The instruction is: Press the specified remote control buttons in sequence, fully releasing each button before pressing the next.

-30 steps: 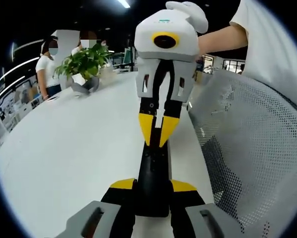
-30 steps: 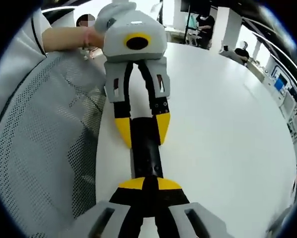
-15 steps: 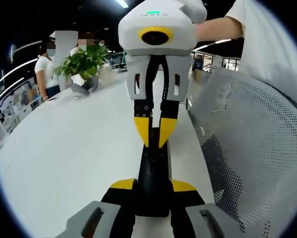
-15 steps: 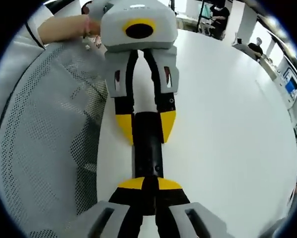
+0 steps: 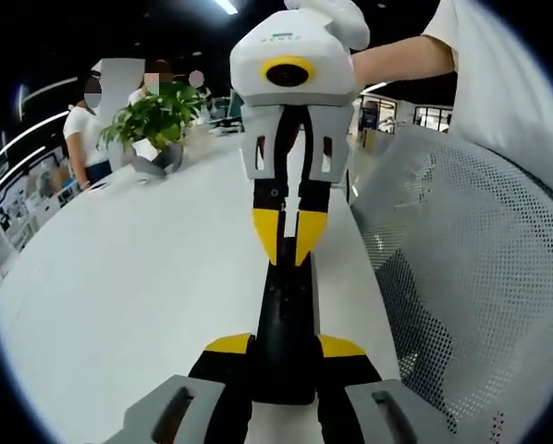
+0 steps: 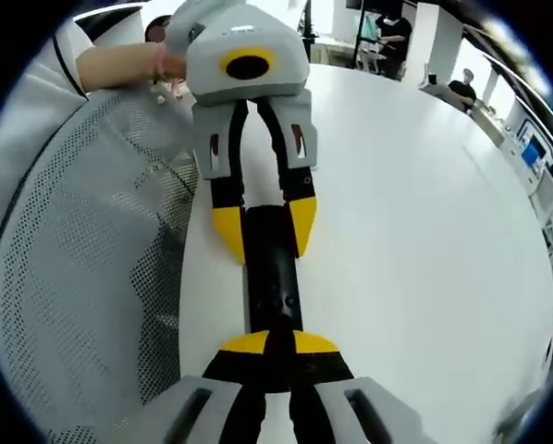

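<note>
A long black remote [image 5: 286, 319] lies along the white table's edge. My left gripper [image 5: 284, 347] is shut on its near end, one yellow tip on each side. Facing it from above, my right gripper [image 5: 286, 242] has its yellow tips shut together, their point resting on the remote's far part. In the right gripper view, the right gripper [image 6: 272, 342] sits shut over the remote [image 6: 273, 277], and the left gripper [image 6: 264, 229] clamps the remote's other end. A person's arm [image 5: 397, 57] holds the right gripper.
The white table [image 5: 119, 277] stretches off to the left, with a potted plant [image 5: 156, 116] at its far end and people [image 5: 84, 120] standing beyond. A grey mesh chair back [image 5: 480, 277] stands close beside the table edge [image 6: 73, 277].
The right gripper has swung from a slight tilt to straight above the remote, its shut tips staying on the far part. The left gripper keeps its hold.
</note>
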The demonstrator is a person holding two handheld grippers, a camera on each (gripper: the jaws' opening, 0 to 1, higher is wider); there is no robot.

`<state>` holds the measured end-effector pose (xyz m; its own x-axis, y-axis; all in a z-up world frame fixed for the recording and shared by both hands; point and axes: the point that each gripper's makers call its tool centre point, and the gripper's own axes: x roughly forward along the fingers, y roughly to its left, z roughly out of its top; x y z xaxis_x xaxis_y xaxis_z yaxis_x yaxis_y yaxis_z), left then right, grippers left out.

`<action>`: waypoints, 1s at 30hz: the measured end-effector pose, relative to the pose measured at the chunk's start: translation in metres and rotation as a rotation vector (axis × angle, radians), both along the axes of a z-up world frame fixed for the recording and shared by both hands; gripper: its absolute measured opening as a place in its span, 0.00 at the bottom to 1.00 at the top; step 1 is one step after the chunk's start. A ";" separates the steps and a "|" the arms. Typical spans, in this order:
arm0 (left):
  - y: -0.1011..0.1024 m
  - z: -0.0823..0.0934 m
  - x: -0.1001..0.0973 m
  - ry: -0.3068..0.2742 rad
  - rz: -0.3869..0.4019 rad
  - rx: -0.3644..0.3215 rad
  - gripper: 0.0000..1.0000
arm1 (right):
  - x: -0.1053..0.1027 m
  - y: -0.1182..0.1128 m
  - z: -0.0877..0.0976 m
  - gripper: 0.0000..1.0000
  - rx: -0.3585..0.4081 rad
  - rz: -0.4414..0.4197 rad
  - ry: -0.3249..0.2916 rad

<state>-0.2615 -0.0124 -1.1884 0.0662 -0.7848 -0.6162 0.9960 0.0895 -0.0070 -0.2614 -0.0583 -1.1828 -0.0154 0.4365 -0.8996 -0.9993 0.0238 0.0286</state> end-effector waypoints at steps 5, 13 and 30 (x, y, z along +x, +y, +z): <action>0.000 0.000 0.000 0.003 0.001 0.000 0.24 | -0.002 0.002 -0.001 0.04 -0.069 0.025 -0.043; 0.000 0.000 0.000 0.005 0.001 0.000 0.24 | -0.001 0.000 -0.001 0.04 -0.057 0.002 -0.050; 0.000 0.000 -0.001 -0.002 0.006 0.013 0.24 | -0.003 -0.005 0.000 0.06 0.017 -0.053 -0.073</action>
<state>-0.2620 -0.0125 -1.1885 0.0728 -0.7762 -0.6262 0.9954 0.0960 -0.0033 -0.2646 -0.0634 -1.1823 0.0734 0.4498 -0.8901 -0.9961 0.0767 -0.0434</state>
